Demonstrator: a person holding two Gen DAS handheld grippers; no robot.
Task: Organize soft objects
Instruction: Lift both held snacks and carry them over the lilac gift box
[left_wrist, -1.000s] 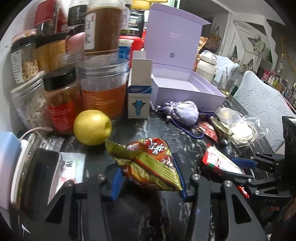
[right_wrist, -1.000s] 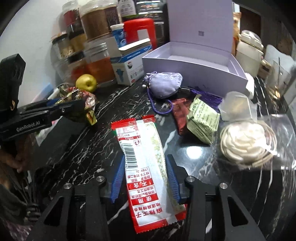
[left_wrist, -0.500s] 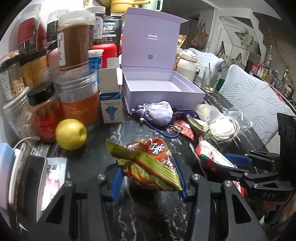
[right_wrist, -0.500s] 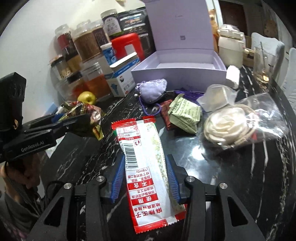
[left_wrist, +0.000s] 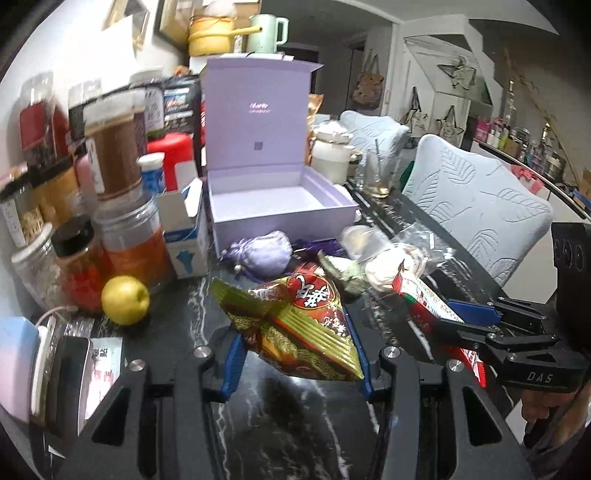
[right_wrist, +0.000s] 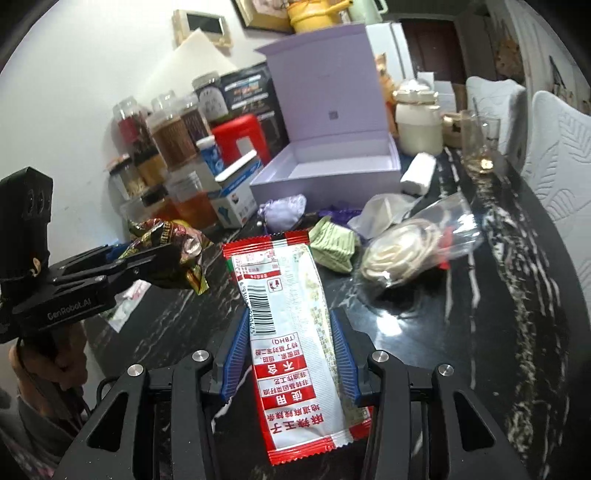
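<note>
My left gripper (left_wrist: 295, 350) is shut on a red and gold snack bag (left_wrist: 295, 325), held above the black marble table (left_wrist: 295, 424). My right gripper (right_wrist: 288, 354) is shut on a long red and white snack packet (right_wrist: 291, 332), also lifted off the table. Each gripper shows in the other view: the right gripper (left_wrist: 469, 314) at the right, the left gripper (right_wrist: 147, 254) at the left. Beyond both stands an open lilac box (left_wrist: 280, 206) (right_wrist: 332, 166), its inside empty, lid upright. A lilac pouch (left_wrist: 266, 251) (right_wrist: 284, 210) lies just in front of it.
Jars and bottles (left_wrist: 114, 155) crowd the left wall beside a small white and blue carton (left_wrist: 184, 229) and a yellow apple (left_wrist: 125, 299). A green packet (right_wrist: 332, 243) and a bagged white rose (right_wrist: 399, 247) lie on the table. White chairs (left_wrist: 476, 206) stand right. A glass (right_wrist: 480, 140) sits behind.
Both grippers have risen and drawn back from the table with their packets still held. The lilac box and jars now sit farther off and lower in both views.
</note>
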